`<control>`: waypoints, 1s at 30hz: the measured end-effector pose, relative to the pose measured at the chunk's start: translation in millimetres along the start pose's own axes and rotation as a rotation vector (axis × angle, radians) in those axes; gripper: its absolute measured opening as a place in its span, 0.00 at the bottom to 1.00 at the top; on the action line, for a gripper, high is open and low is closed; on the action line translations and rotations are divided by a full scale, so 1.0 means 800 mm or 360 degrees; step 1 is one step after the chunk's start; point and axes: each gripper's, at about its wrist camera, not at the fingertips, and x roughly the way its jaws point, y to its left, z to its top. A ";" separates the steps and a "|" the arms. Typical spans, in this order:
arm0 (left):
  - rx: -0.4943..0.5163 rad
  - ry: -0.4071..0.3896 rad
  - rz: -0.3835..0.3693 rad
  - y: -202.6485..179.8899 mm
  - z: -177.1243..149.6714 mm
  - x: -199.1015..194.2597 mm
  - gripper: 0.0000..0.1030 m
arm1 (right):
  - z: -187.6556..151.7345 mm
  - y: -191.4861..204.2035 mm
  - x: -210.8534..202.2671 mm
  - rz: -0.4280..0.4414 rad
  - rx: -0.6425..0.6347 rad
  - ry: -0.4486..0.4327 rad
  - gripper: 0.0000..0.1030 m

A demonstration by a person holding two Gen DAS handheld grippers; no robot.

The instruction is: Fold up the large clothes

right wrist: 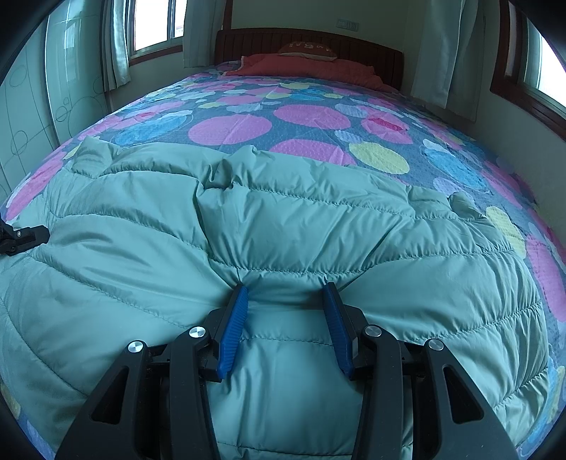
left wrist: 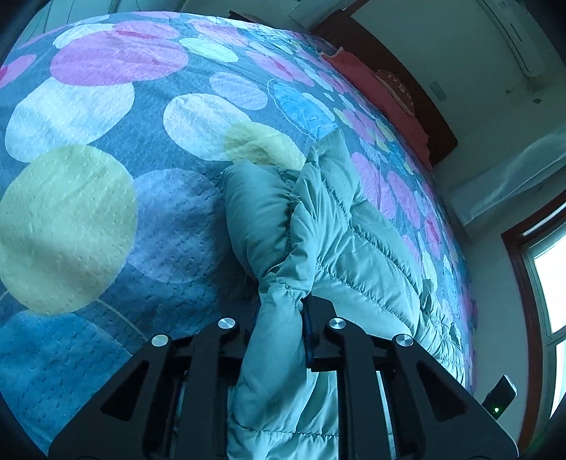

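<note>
Left gripper (left wrist: 279,318): black angular plastic links with round silver pins, jaws drawn in tight on a thick bunched fold of the teal jacket (left wrist: 318,240), one blue ribbed pad just visible at the fold's right edge. Clamped fold seen as a puffy, crumpled roll, rising from between the jaws and running away across the bed. Right gripper (right wrist: 286,293): same black frame, blue ribbed pads (right wrist: 233,325) set wide apart, tips pressed down into the jacket (right wrist: 283,219) surface, a flat band of fabric lying between them but not pinched. Jacket material: smooth, slightly glossy quilted shell, stitched in horizontal seams into soft padded channels, creased and puckered near the pad tips. Jacket spread across the near part of the bed, covering most of the foreground in the right wrist view. Small black part of the other tool (right wrist: 21,239) resting at the jacket's left edge. Beyond the jacket: bedspread (right wrist: 318,116), dimpled textured weave, grey-blue ground printed with large pink, blue, yellow and white circles. Farther back: red blanket (right wrist: 307,67) and cushion against a dark wooden slatted headboard (right wrist: 353,44). Farthest: pale curtains (right wrist: 438,49) and wood-framed windows (right wrist: 155,24).
</note>
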 end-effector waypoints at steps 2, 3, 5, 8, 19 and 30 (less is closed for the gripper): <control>0.0033 -0.0026 0.0005 -0.007 0.000 -0.008 0.12 | 0.003 0.000 -0.001 -0.0005 -0.0002 0.0003 0.43; 0.0046 -0.0041 0.0003 -0.012 0.000 -0.012 0.12 | 0.005 -0.001 0.000 -0.0008 -0.0005 0.0006 0.43; 0.0072 -0.0066 0.0010 -0.021 0.001 -0.021 0.11 | 0.011 -0.003 -0.004 -0.0008 -0.0004 0.0007 0.43; 0.0118 -0.0107 0.0009 -0.039 0.001 -0.037 0.11 | 0.010 -0.009 -0.018 -0.0014 0.0003 0.0001 0.46; 0.0376 -0.0227 -0.0046 -0.160 -0.029 -0.084 0.10 | 0.002 -0.113 -0.091 -0.0205 0.0114 -0.0121 0.51; 0.0736 -0.0172 -0.0088 -0.296 -0.102 -0.053 0.10 | -0.040 -0.237 -0.114 -0.0372 0.0327 -0.0077 0.51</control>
